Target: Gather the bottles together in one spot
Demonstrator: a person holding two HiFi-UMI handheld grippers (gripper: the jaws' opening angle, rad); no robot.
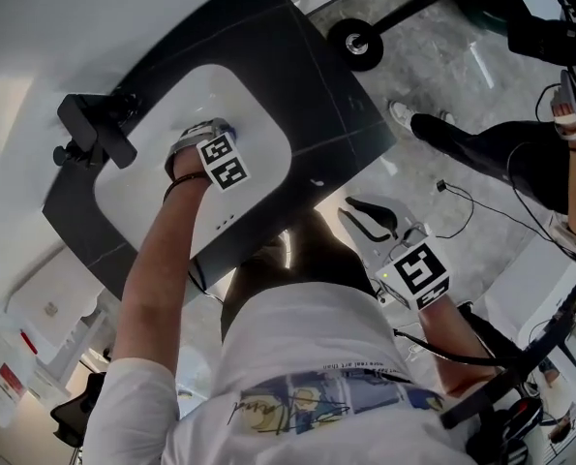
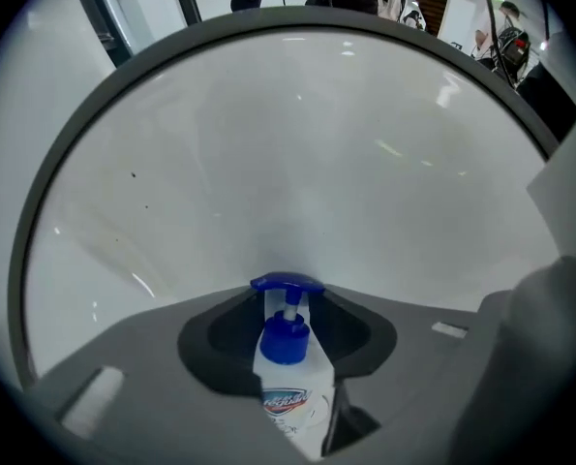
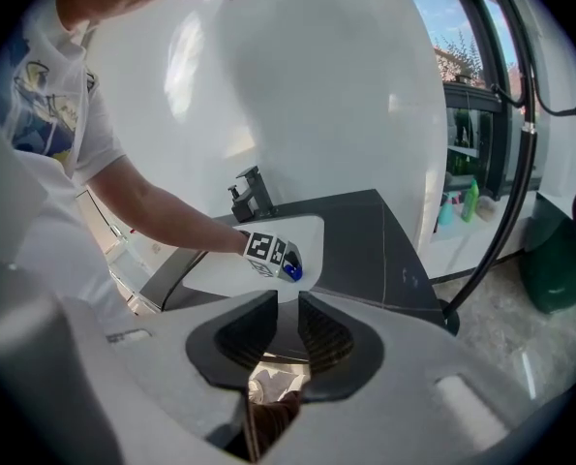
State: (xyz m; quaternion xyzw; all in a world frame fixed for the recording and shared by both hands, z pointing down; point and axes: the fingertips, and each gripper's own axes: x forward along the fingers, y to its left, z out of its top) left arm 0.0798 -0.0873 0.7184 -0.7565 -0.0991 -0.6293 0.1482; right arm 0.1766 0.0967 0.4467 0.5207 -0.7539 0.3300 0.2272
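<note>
A white soap bottle [image 2: 289,386] with a blue pump head [image 2: 287,285] sits lengthwise between the jaws of my left gripper [image 2: 288,332], pump end pointing down at the white sink basin [image 2: 268,143]. The left gripper [image 1: 206,132] reaches down into the basin [image 1: 258,124] and is shut on the bottle's body. From the right gripper view I see the left gripper [image 3: 271,251] over the basin, the blue pump [image 3: 290,272] showing below it. My right gripper [image 1: 347,208] hangs beside the counter's near edge. Its jaws [image 3: 282,308] stand a narrow gap apart with nothing between them.
A black faucet [image 1: 92,132] stands at the basin's far side on the dark counter [image 1: 336,114]. Several coloured bottles [image 3: 459,204] stand on a distant shelf. Another person's leg in black [image 1: 491,143] and a stand's wheel [image 1: 355,43] are on the floor to the right.
</note>
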